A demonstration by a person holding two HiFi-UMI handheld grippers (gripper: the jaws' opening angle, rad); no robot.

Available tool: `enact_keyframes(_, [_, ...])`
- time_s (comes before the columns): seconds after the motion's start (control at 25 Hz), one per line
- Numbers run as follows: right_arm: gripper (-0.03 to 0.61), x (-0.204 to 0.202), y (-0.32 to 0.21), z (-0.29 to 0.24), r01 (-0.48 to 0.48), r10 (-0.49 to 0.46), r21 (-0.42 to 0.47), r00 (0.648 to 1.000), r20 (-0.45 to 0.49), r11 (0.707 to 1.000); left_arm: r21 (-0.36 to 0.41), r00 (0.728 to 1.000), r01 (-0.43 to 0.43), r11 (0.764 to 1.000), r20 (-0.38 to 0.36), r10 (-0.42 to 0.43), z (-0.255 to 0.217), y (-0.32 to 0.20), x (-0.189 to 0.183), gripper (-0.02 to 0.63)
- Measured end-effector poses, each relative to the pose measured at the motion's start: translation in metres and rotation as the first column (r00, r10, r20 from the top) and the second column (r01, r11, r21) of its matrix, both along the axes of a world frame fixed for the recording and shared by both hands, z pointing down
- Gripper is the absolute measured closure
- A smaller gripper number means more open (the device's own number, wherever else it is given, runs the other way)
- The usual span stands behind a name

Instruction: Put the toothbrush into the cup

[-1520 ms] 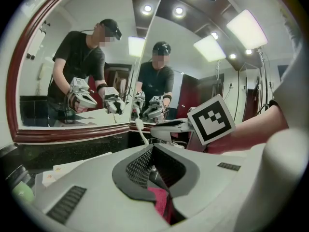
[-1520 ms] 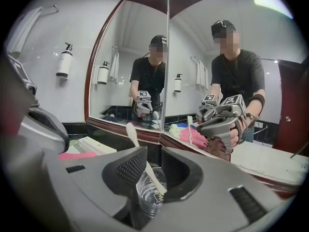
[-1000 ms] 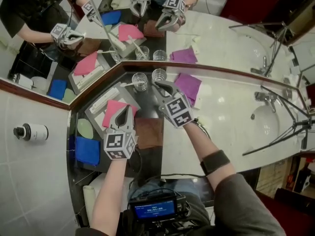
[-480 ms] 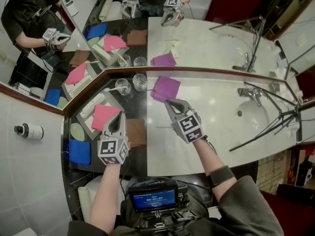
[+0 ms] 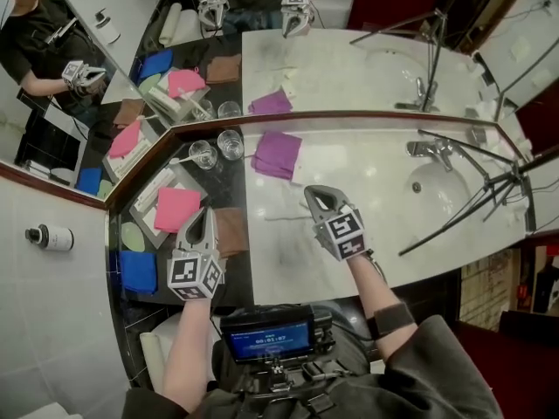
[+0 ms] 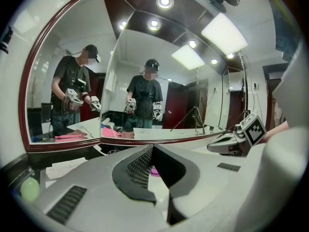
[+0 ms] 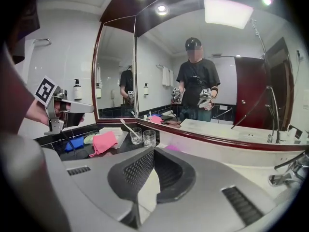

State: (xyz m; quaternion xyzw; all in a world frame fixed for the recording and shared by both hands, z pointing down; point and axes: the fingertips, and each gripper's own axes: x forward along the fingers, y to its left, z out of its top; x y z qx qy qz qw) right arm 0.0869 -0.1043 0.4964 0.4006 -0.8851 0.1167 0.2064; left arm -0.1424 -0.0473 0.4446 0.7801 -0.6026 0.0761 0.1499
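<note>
Left gripper (image 5: 200, 212) fully closed, empty; right gripper (image 5: 314, 195) above white counter (image 5: 367, 173), jaws just closed together, nothing between them; toothbrush (image 5: 182, 159) leaning in glass cup (image 5: 203, 155), beside second glass (image 5: 231, 143)

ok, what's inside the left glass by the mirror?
A toothbrush leans in that glass, its end sticking out over the rim. The glass beside it looks empty. Water, if any, can't be made out.

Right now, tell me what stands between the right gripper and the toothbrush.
The toothbrush already leans in the cup. The other glass stands beside it on the right gripper's side, and the purple cloth lies flat on the counter between. That gripper's jaws have just been closing, with nothing between them.
</note>
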Motion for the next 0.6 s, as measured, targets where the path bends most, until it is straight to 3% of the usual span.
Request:
enact_keyframes(0.44, [0.56, 0.005, 0.008, 0.018, -0.042, 0.041, -0.046, 0.999, -0.019, 0.998, 0.016, 1.0, -0.017, 1.0, 0.013, 0.016, -0.002, 0.003, 0.003, 0.614])
enact_keyframes(0.6, [0.558, 0.007, 0.012, 0.032, -0.121, 0.119, -0.089, 0.993, -0.022, 0.989, 0.015, 1.0, -0.029, 0.999, 0.01, 0.029, 0.001, 0.002, 0.003, 0.614])
